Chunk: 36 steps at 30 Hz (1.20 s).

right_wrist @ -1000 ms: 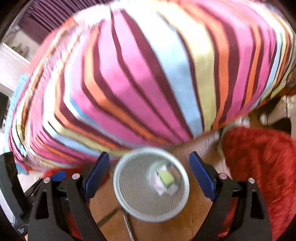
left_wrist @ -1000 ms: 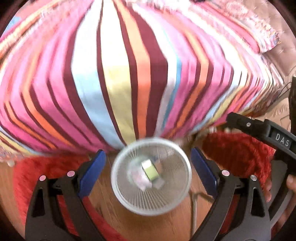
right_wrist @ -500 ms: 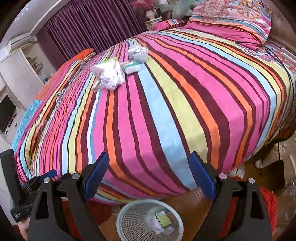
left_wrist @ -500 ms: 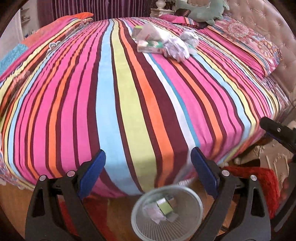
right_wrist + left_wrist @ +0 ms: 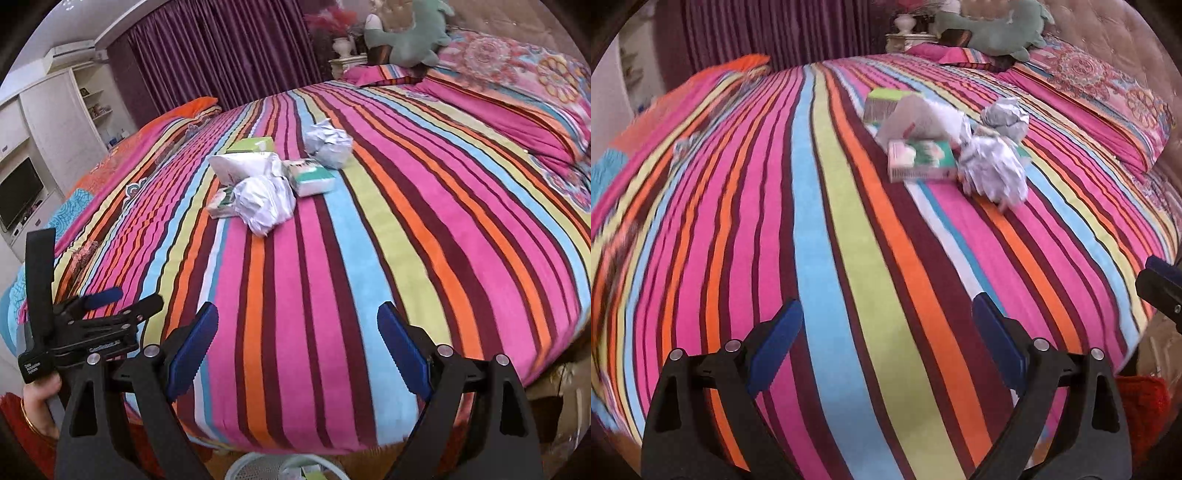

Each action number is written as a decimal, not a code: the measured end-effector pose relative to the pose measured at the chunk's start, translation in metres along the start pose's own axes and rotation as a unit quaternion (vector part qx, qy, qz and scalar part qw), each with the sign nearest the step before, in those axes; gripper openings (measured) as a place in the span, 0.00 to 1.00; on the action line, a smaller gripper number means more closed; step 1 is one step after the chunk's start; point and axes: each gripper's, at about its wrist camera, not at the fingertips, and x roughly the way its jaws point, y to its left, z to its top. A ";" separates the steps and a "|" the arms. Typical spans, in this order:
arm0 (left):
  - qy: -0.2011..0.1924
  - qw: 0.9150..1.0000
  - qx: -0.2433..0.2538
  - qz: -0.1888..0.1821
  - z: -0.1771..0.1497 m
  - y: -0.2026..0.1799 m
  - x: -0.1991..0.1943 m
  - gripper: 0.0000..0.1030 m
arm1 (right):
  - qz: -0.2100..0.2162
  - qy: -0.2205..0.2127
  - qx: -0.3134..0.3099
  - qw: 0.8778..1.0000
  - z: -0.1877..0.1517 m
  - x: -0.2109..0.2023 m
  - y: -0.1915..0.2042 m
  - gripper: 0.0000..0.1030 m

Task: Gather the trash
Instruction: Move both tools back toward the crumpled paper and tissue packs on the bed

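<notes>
Purple curtains (image 5: 221, 48) back a bed under a bright striped bedspread (image 5: 369, 258), where the trash lies together mid-bed: two crumpled white paper balls (image 5: 264, 205), a green-and-white carton (image 5: 312, 179), a white paper bag (image 5: 243, 166) and a lime-green box (image 5: 251, 144). Both the left gripper (image 5: 886, 354) and the right gripper (image 5: 297, 350) stand wide apart and empty, near the bed's edge. This looks like the reach for another piece; next, one gripper must cross to the pile and close on the nearest ball. A white mesh wastebasket (image 5: 258, 467) waits below. A green plush toy (image 5: 410, 37) sits well clear; nothing blocks the way.
</notes>
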 end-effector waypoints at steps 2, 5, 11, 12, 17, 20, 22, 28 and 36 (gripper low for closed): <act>-0.003 1.000 0.023 0.002 0.018 0.002 0.011 0.88 | -0.001 0.002 -0.008 1.000 0.009 0.009 0.005 0.81; -0.008 0.998 0.054 -0.010 0.042 0.002 0.026 0.88 | 0.002 0.006 -0.014 1.000 0.019 0.024 0.011 0.81; -0.009 0.995 0.089 -0.040 0.079 0.006 0.055 0.88 | 0.000 0.020 -0.018 1.000 0.036 0.053 0.018 0.81; -0.007 0.995 0.090 -0.045 0.085 0.007 0.061 0.88 | -0.002 0.023 -0.017 1.000 0.039 0.059 0.019 0.81; 0.002 0.992 0.111 -0.066 0.104 0.009 0.081 0.88 | -0.002 0.032 -0.002 0.999 0.050 0.079 0.018 0.81; 0.012 0.988 0.136 -0.066 0.111 0.004 0.093 0.88 | 0.002 0.041 0.010 0.999 0.057 0.090 0.017 0.81; 0.013 0.987 0.147 -0.067 0.115 0.001 0.099 0.88 | 0.006 0.048 0.014 0.999 0.060 0.097 0.017 0.81; 0.024 0.983 0.162 -0.084 0.132 -0.005 0.117 0.88 | 0.014 0.065 0.016 0.998 0.063 0.112 0.015 0.81; 0.030 0.984 0.143 -0.101 0.142 -0.013 0.131 0.88 | -0.005 0.059 -0.004 0.998 0.068 0.122 0.012 0.81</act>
